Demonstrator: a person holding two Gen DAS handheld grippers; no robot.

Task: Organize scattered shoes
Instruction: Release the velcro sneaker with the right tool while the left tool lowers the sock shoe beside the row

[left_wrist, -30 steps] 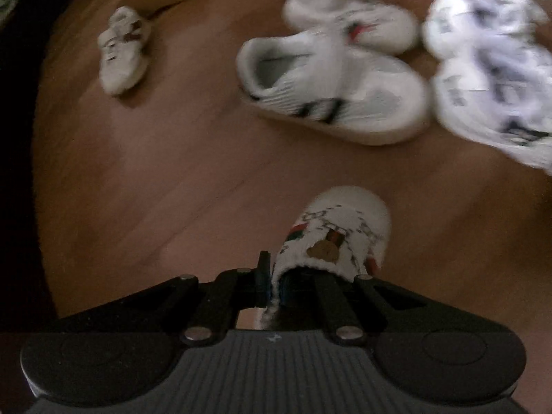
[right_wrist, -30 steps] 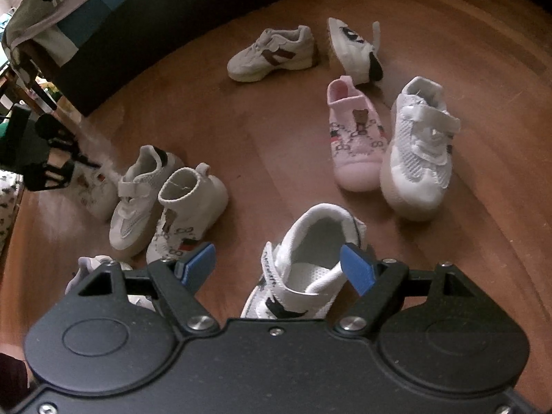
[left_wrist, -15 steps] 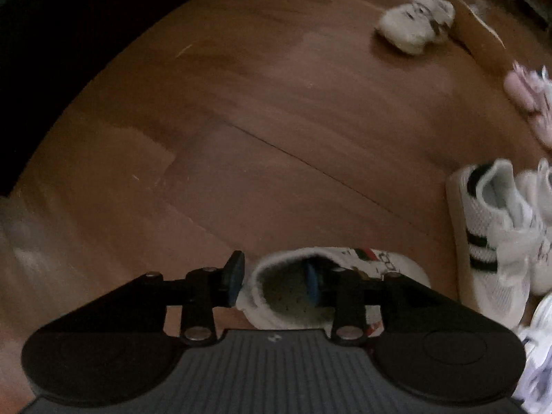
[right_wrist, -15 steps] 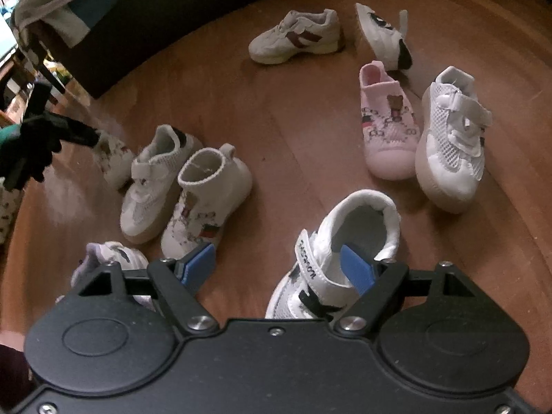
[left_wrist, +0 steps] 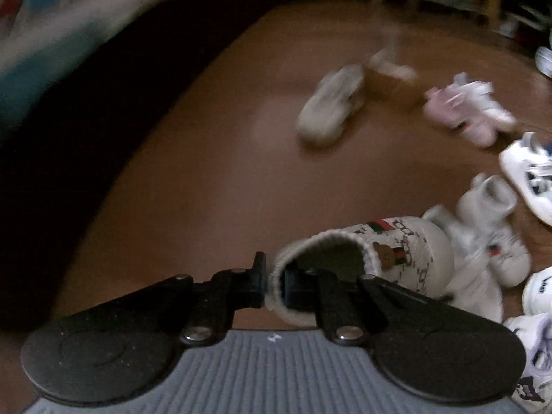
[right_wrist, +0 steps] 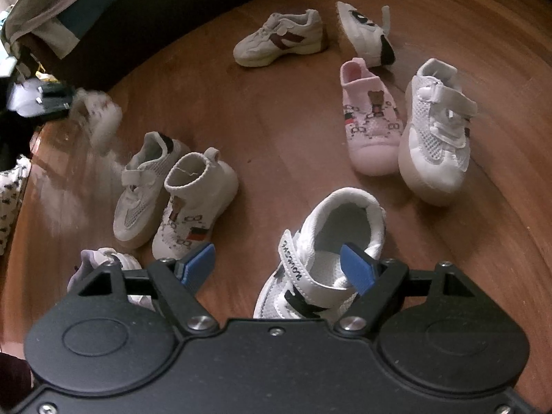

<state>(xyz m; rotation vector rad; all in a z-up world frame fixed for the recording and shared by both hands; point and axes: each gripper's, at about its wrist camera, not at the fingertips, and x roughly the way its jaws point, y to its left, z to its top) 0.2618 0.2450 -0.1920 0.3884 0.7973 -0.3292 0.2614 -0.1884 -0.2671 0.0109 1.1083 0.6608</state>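
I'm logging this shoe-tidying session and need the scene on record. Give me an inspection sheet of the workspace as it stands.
Surface: brown wooden floor, bare between shoes.
Job's things: white bear-print sock shoe held at its collar; its match beside a white strap sneaker; pink bear-print shoe beside a white mesh sneaker; cream sneaker with maroon stripes; white strap shoe nearest.
Clutter: nothing seen.
Grippers: left gripper shut on the sock shoe; right gripper open, empty.
Cables: nothing seen.
Surroundings: patterned fabric over dark furniture.
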